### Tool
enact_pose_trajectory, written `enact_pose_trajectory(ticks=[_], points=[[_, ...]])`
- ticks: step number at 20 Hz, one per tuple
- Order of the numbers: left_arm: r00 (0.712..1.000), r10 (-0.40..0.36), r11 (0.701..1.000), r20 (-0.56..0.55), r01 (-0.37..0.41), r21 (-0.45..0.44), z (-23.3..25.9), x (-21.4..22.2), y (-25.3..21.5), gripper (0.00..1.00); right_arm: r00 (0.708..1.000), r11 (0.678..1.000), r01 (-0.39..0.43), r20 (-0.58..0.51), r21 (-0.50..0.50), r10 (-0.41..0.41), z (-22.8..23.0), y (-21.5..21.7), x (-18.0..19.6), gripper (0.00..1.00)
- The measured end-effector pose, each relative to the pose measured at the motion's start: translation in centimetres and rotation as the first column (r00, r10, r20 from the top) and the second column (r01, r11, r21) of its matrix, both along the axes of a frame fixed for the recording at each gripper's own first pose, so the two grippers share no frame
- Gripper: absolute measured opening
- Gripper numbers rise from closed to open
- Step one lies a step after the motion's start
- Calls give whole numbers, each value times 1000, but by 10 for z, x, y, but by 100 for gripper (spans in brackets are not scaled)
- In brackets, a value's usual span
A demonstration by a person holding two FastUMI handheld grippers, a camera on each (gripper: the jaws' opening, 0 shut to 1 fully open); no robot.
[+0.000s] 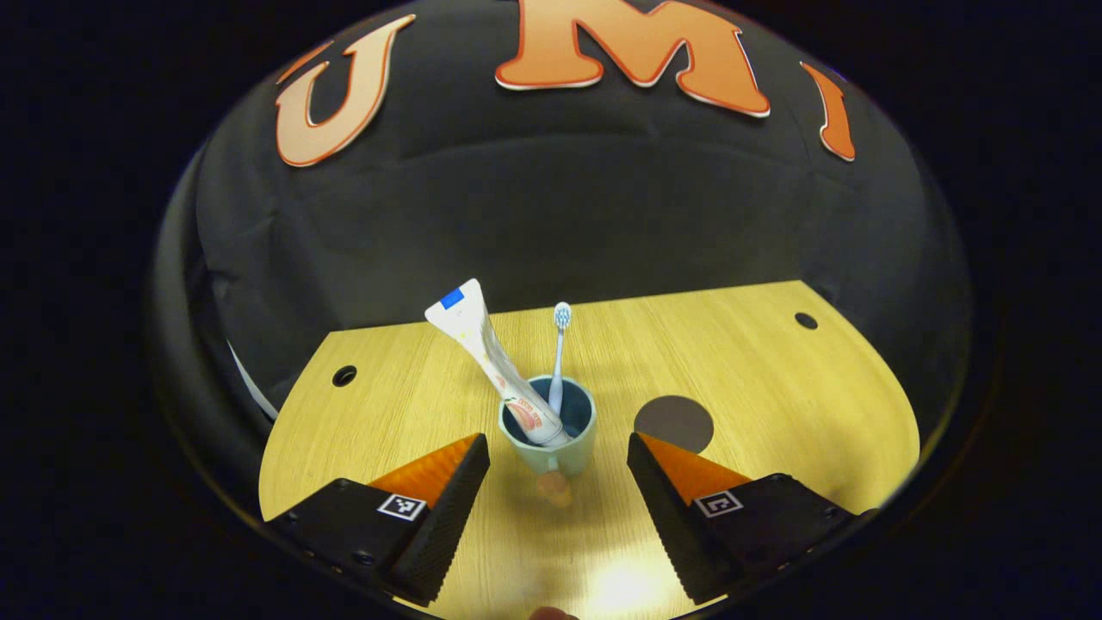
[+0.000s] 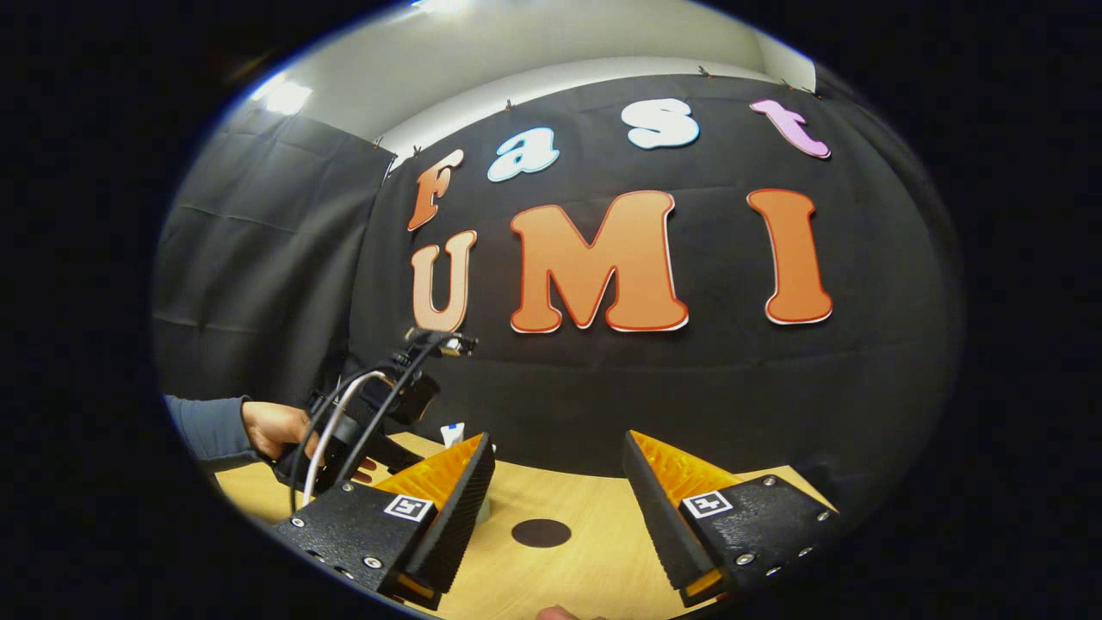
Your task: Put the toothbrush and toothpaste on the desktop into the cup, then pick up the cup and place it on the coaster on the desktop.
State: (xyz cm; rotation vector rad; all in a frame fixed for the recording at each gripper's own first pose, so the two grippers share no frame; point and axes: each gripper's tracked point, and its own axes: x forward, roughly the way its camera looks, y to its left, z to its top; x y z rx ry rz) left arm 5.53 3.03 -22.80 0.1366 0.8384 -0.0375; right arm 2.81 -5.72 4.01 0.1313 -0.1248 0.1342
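Left gripper view: pale wood-grain desktop (image 1: 775,387) with dark round holes near its far corners. Near the middle stands a small pale green ceramic cup (image 1: 551,430) with a dark blue inside, upright. Two things stand in it: a white toothpaste tube (image 1: 495,362) with red print and a blue patch at its flat crimped end, leaning up and to the left, cap end down in the cup; and a slim white toothbrush (image 1: 560,353) with a blue-and-white bristle head, nearly upright, head uppermost. A flat, dark brown round coaster (image 1: 674,424) lies on the desktop just right of the cup, apart from it (bare wood shows between). The left gripper (image 1: 558,478) hangs low in front of the cup, jaws spread wide, nothing between them; the cup sits in line with the gap but beyond the fingertips, not touched.

Right gripper view: looking higher, mostly at the black cloth wall. The right gripper (image 2: 558,482) is raised above the near edge of the desktop, jaws wide apart and holding nothing. The coaster (image 2: 541,533) lies on the wood beyond, in line with the gap. At left, a hand (image 2: 275,430) in a grey-blue sleeve (image 2: 202,426) grips the other gripper's black body, with looping cables. A white-and-blue tip just above the near finger is probably the toothpaste tube; the cup itself is mostly hidden behind that finger.
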Motion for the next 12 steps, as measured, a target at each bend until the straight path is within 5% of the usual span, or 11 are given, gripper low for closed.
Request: enact_pose_trajectory(ticks=[3, 7, 12], points=[[996, -8, 999, -91, 11, 30, -22, -4, 2, 97, 999, 999, 35, -3, -11, -35, 1, -21, -14, 90], [978, 42, 998, -205, -50, -36, -22, -2, 10, 98, 998, 998, 65, 19, -5, -64, 4, -38, -32, 90], [947, -3, 1000, -320, 3, 1, -38, -6, 3, 91, 997, 997, 79, 0, -7, -79, -8, -49, -35, 90]])
